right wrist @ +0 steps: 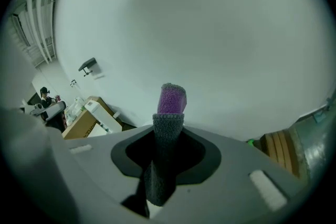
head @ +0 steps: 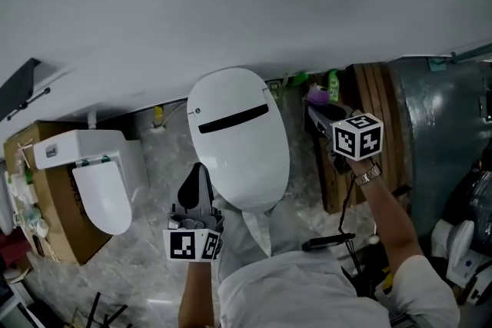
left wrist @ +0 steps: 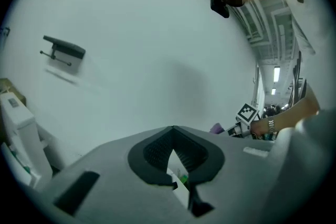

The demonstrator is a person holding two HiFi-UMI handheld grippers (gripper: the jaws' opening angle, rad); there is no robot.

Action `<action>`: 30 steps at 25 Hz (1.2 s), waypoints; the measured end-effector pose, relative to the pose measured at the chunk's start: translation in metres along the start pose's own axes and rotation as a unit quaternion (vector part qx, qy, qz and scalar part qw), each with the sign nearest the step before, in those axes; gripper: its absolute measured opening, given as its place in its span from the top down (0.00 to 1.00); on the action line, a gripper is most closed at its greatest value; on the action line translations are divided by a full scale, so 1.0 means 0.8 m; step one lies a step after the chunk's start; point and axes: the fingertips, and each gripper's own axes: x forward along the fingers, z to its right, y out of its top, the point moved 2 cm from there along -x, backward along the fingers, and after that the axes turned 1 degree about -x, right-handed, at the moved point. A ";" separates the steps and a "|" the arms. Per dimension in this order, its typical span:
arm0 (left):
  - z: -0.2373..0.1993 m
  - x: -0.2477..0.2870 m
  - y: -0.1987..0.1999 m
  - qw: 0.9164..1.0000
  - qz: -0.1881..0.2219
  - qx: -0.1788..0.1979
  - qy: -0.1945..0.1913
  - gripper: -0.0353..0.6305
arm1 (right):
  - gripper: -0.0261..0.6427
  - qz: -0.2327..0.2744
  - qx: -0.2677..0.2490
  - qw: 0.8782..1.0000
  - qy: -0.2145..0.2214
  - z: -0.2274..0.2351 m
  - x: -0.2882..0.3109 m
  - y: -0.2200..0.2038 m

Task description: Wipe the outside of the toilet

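The white toilet (head: pixel 238 138), lid shut, stands against the wall in the middle of the head view. My left gripper (head: pixel 199 171) points upward at its near left side, pads together with nothing between them; in its own view the jaws (left wrist: pixel 173 135) meet at the tip before the bare wall. My right gripper (head: pixel 315 114) is raised to the right of the toilet, apart from it, shut on a folded purple and grey cloth (head: pixel 317 95). In the right gripper view that cloth (right wrist: pixel 172 99) sticks up from between the jaws of the right gripper (right wrist: pixel 169 124).
A second white toilet (head: pixel 96 173) sits on a cardboard box (head: pixel 42 200) at the left. Wooden boards (head: pixel 373 107) and a green bottle (head: pixel 334 84) stand at the right by the wall. A black tool (head: pixel 327 243) lies on the marble floor.
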 end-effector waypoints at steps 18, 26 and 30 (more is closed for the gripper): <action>-0.172 0.154 -0.169 0.994 -0.016 -0.024 -0.103 0.94 | 0.81 -0.083 0.074 0.990 -0.082 0.068 0.401 -0.072; -0.182 0.140 -0.184 0.991 -0.046 -0.048 -0.117 0.94 | 0.82 -0.100 0.062 0.981 -0.152 0.105 0.447 -0.064; -0.196 0.142 -0.181 0.990 -0.045 -0.054 -0.120 0.94 | 0.82 -0.125 0.044 0.981 -0.144 0.089 0.475 -0.078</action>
